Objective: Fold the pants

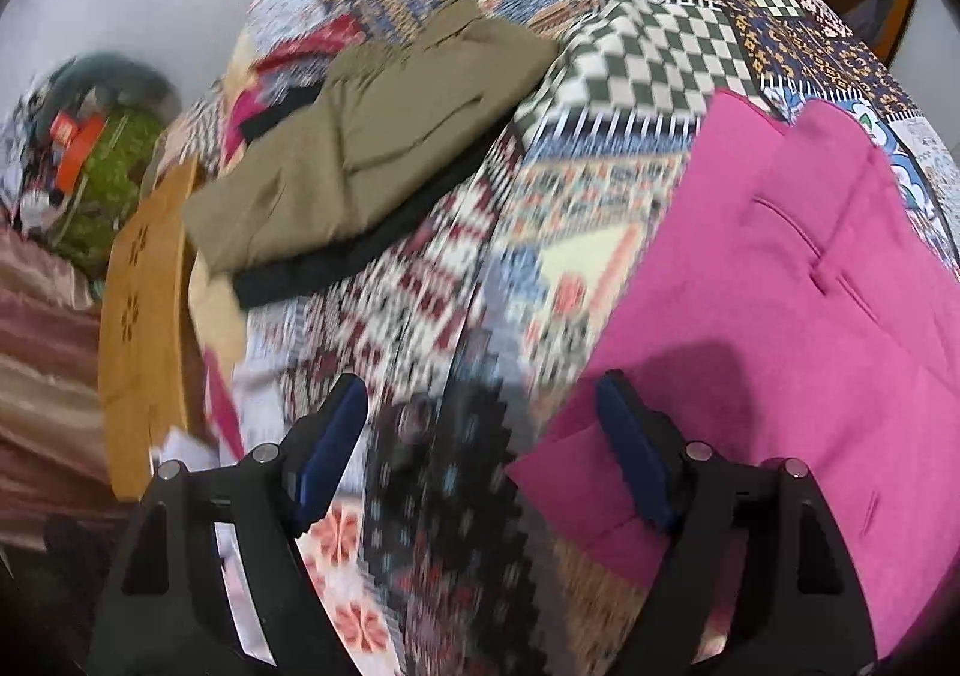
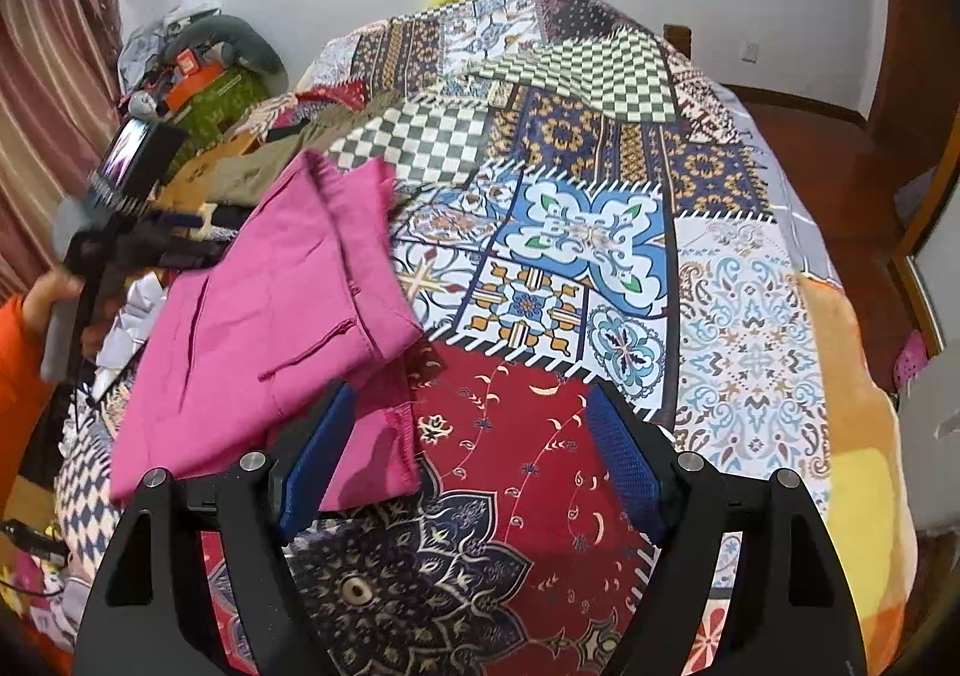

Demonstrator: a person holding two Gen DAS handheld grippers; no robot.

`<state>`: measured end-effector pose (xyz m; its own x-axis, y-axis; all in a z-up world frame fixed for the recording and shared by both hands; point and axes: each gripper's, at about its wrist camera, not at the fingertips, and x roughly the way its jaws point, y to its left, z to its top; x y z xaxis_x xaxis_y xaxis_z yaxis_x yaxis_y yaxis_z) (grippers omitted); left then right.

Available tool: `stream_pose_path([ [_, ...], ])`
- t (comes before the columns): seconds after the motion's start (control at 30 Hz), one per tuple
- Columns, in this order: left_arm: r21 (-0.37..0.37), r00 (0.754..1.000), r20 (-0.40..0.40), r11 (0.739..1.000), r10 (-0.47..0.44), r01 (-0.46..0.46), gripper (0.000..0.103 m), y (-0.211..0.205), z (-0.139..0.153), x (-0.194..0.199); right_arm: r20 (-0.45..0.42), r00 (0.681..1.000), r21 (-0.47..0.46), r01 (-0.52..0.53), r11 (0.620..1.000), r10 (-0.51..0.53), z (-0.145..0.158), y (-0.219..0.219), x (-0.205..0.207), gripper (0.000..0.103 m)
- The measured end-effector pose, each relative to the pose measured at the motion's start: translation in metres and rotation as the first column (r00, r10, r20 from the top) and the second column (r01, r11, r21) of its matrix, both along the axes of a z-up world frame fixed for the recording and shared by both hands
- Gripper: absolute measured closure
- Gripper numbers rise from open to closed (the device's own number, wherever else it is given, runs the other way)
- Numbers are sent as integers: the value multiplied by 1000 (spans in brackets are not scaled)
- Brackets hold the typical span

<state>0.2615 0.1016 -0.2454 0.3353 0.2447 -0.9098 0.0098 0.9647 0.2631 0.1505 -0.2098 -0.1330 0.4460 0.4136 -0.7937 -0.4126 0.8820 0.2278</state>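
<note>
The pink pants [image 1: 780, 286] lie folded on the patchwork bedspread [image 1: 600, 196], on the right side of the left wrist view. My left gripper [image 1: 480, 394] hangs open over the bedspread. Its right finger [image 1: 630, 436] overlaps the pants' near-left corner, and only bedspread shows between the pads. In the right wrist view the pink pants [image 2: 270, 316] lie left of centre. My right gripper [image 2: 474, 400] is open above the red patch, and its left finger [image 2: 318, 454] stands over the pants' waistband edge. The left gripper [image 2: 180, 238], blurred, is at the pants' far-left side, held by a hand with an orange sleeve [image 2: 18, 364].
Folded olive pants [image 1: 372, 136] rest on a black garment [image 1: 336, 268] farther back on the bed. A wooden stool [image 1: 150, 316], a clutter pile [image 1: 90, 148] and a curtain [image 1: 36, 346] stand left of the bed. An orange-yellow blanket [image 2: 858, 466] covers the bed's right edge.
</note>
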Motion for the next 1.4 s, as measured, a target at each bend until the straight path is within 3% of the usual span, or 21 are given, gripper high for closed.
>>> stream_pose_path([
  [0.2, -83, 996, -6, 992, 92, -92, 22, 22, 2, -58, 20, 1000, 30, -23, 999, 23, 16, 8, -14, 27],
  [0.33, -192, 987, -23, 968, 160, -161, 22, 37, 4, -90, 34, 997, 28, -70, 997, 69, 21, 23, -25, 27],
  [0.47, -238, 984, -20, 955, 176, -176, 23, 34, 9, -107, 36, 991, 29, -127, 992, 125, 21, 40, -35, 27],
  [0.7, -193, 992, 19, 974, 128, -122, 23, 10, 17, -113, 1, 982, -54, -187, 981, 187, -10, 60, -35, 26],
  [0.83, -219, 993, 31, 970, 113, -104, 23, 10, 19, -111, -34, 989, -34, -143, 989, 142, -16, 45, -15, 26],
  [0.9, -212, 992, 84, 974, 97, -77, 23, 6, 30, -114, -29, 992, -61, -125, 990, 124, -17, 42, -8, 26],
  [1.03, -217, 982, 176, 976, 67, -28, 23, -6, 57, -116, -10, 994, -84, -105, 991, 105, -9, 42, -6, 26],
  [1.17, -238, 975, 220, 971, 19, 35, 24, -24, 67, -111, 25, 990, -1, -139, 990, 139, 9, 45, -15, 27],
  [1.2, -236, 973, 229, 971, 8, 48, 24, -29, 66, -109, 37, 988, 12, -148, 989, 148, 12, 47, -18, 29],
  [1.33, -226, 982, 185, 970, -42, 84, 46, -48, 46, -102, 32, 976, 39, -215, 976, 214, 9, 63, -25, 40],
  [1.4, -210, 982, 185, 974, -42, 81, 47, -50, 37, -101, 4, 969, 15, -246, 969, 246, -1, 70, -26, 48],
])
